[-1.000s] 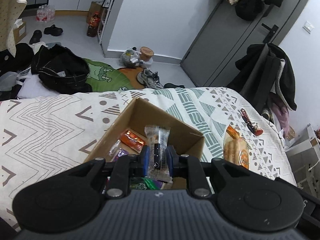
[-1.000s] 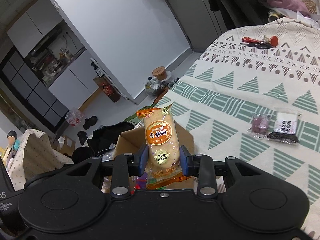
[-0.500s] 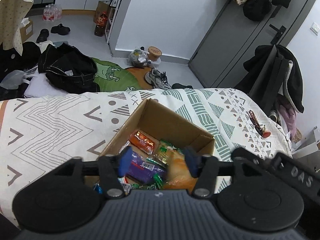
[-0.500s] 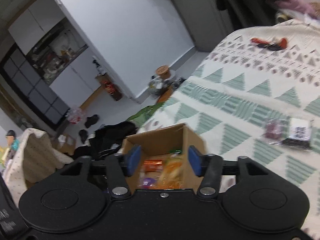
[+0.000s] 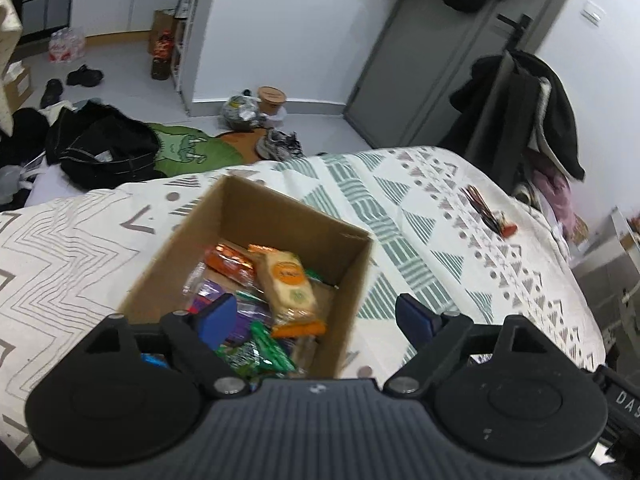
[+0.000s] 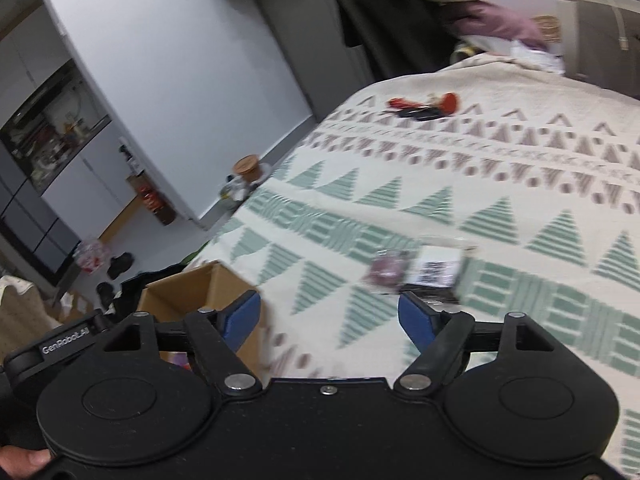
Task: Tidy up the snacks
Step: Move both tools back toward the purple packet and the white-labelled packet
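Lying beyond right gripper (image 6: 329, 318): two snack packets (image 6: 420, 272); keys (image 6: 424, 107) farther.

The cardboard box (image 5: 256, 220) stands on the bed (image 5: 460, 248), near its edge towards the floor. Many snack packets lie inside the box, and one rice cracker packet (image 5: 288, 280) lies on top of them. To the right of the box, well apart, two small snack packets (image 6: 420, 272) lie side by side on the bed cover. Farther back on the bed lies a bunch of keys (image 6: 424, 106). Behind the bed, on the floor, there are shoes (image 5: 278, 146) and a bag (image 5: 106, 148), and a door (image 5: 440, 52) stands behind them
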The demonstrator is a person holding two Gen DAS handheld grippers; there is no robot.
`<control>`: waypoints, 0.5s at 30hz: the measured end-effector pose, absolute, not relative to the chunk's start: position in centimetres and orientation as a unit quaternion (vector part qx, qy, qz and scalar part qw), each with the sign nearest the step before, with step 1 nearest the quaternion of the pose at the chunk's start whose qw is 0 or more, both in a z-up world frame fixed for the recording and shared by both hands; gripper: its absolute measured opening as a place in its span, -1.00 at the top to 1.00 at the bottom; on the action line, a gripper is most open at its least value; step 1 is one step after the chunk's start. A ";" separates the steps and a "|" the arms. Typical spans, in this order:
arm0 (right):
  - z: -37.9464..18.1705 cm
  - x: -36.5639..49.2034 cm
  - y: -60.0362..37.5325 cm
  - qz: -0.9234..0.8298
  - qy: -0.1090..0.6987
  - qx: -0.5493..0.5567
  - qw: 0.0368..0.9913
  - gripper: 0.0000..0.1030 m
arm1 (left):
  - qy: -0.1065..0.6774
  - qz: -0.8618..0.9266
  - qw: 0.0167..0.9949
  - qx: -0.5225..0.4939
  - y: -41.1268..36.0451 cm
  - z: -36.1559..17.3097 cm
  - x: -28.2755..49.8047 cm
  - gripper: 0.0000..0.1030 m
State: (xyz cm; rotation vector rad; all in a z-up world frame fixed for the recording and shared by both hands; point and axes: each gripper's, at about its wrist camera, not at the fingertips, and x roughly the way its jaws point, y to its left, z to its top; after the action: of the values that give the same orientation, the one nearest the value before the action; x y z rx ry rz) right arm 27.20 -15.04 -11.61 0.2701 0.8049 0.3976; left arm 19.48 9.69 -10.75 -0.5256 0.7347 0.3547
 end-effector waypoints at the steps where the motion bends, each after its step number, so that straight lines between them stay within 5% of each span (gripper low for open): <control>1: -11.6 27.3 -15.8 0.187 0.387 0.133 0.893 -0.47 | 0.356 0.167 0.886 -0.246 9.2 -10.8 19.7 -0.66; 15: -12.8 28.3 -23.6 0.137 0.375 0.168 0.901 -0.59 | 0.377 0.102 0.900 -0.195 4.7 -8.5 23.4 -0.66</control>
State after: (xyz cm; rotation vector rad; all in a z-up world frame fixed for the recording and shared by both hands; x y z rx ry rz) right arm 28.25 -23.57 -12.78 0.3484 0.7760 0.2840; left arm 23.35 4.71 -8.53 -0.4028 0.7800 0.2121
